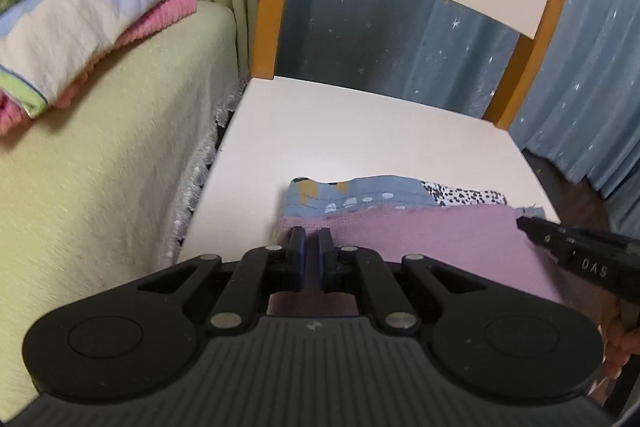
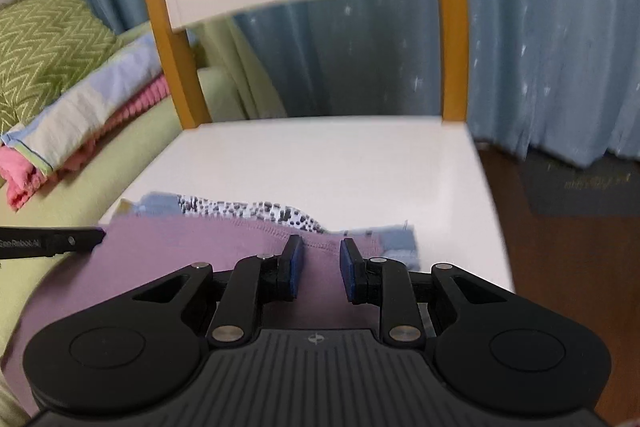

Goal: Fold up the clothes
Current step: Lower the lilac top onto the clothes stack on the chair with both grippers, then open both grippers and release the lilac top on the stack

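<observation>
Nearest, the left gripper point(image 1: 312, 241) is seen almost fully closed over the mauve garment point(image 1: 440, 243); whether cloth is pinched cannot be told. The right gripper point(image 2: 320, 253) is held partly open above the same mauve garment point(image 2: 180, 255), nothing visibly clamped. Beneath it a blue patterned garment point(image 1: 360, 197) lies on the white chair seat point(image 1: 360, 131). Beyond, folded bedding point(image 1: 92, 23) is stacked on a green-covered bed point(image 1: 100, 187), star-print curtains point(image 1: 400, 39) behind.

The near part of the mauve garment point(image 2: 168, 267) is hidden behind the gripper bodies in both views. Most of the patterned cloth point(image 1: 360, 197) beneath it is covered, only its far strip being shown. The chair point(image 2: 320, 163) is blurred in the right wrist view, and its backrest is cut off by the top edge.
</observation>
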A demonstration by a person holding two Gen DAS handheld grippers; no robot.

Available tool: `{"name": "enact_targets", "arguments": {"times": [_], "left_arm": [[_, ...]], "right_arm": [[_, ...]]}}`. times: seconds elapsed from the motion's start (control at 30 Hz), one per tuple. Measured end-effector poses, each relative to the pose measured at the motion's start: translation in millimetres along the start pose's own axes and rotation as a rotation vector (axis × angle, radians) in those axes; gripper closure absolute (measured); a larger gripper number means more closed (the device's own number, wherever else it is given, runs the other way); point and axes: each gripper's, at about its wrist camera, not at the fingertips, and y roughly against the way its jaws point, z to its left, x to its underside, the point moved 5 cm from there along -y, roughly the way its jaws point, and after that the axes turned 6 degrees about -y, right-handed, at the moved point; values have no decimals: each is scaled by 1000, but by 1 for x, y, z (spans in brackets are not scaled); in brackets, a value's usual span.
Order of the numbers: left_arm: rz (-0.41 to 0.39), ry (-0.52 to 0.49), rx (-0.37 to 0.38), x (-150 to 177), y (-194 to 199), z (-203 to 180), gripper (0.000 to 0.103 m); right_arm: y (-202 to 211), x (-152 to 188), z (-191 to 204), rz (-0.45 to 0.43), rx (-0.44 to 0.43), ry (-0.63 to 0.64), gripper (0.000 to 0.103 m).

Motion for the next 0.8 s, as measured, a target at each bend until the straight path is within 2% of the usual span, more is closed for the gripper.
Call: {"name": "enact_targets", "arguments": {"times": [0.03,0.07,0.1,0.17,0.23,0.27,0.33,0.37,0.4,0.53,0.67,0.8], "left_arm": [[0,-7,-8,-2,5,-2,98],[0,-13,-14,-3,11,-5,91],[-4,-11,-14,-4,20,-7,76],[-18,-5,-19,-1,42,-14,63],[-33,-23,-35,8,67,-25,61],[-29,-26,-51,14,78,-31,56],[-20,-27,-67,31,100,-43,45],[-17,-23,-65,40,110,-48,35],[-14,-18,-63,50,119,-54,32],[14,-15,-65,86,154,-74,31],[22,-2,-87,117,190,-88,20],[-13,-4,-127,139,227,-98,5]], "right_arm": [[2,0,-1,-6,-1,-4,78],[8,-1,-2,-15,-3,-15,78],[15,-1,-3,-25,-5,-26,77],[38,1,-2,-61,-28,-56,72],[68,11,0,-96,-42,-79,55],[84,17,1,-112,-45,-88,50],[109,31,3,-124,-38,-103,35],[120,38,4,-121,-30,-108,32],[131,46,5,-117,-22,-113,28],[165,83,11,-58,6,-114,20],[202,107,20,-51,37,-98,11],[237,119,30,-60,78,-56,3]]}}
